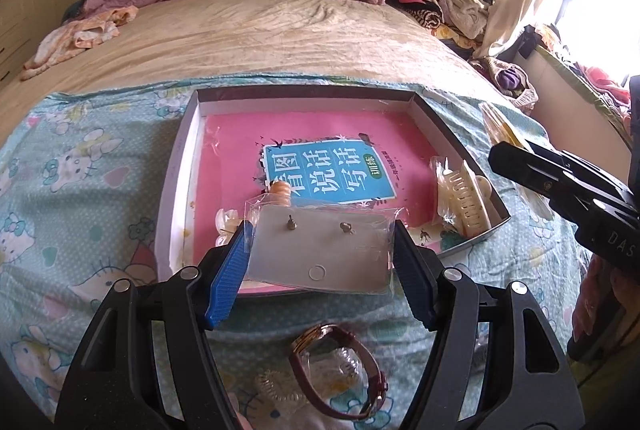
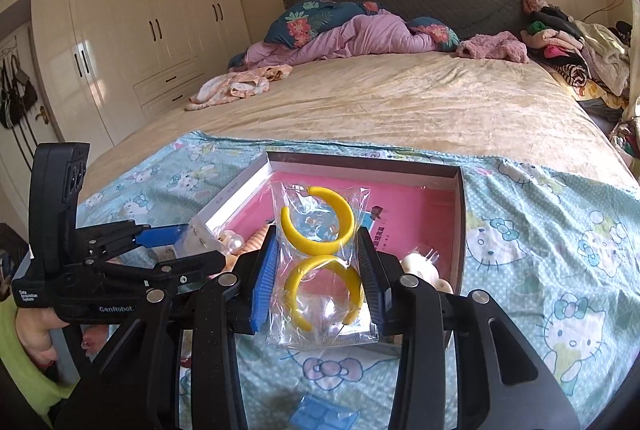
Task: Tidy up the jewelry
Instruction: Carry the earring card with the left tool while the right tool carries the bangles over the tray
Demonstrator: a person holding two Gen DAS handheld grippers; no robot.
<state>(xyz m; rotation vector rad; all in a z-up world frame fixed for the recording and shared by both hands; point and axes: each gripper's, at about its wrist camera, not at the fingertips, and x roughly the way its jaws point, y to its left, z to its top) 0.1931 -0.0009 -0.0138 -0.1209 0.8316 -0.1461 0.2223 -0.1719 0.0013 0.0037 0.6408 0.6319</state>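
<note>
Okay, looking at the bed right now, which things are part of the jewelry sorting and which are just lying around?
Job: grey stud-earring card in clear bag; bagged yellow hoop earrings; shallow pink-lined box; maroon-strap wristwatch.

Lying about: purple quilt; clothes pile; white wardrobe.

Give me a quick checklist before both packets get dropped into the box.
1. Left gripper clamped on the earring card packet: ok.
2. Right gripper clamped on the yellow hoop packet: ok.
3. Both packets over the box: ok.
4. Bare pink floor for them: ok, middle is free.
5. Hair clip clear of the drop spots: ok, it lies in the corner.
6. Watch in the box: not ok, it lies on the bedsheet.
</note>
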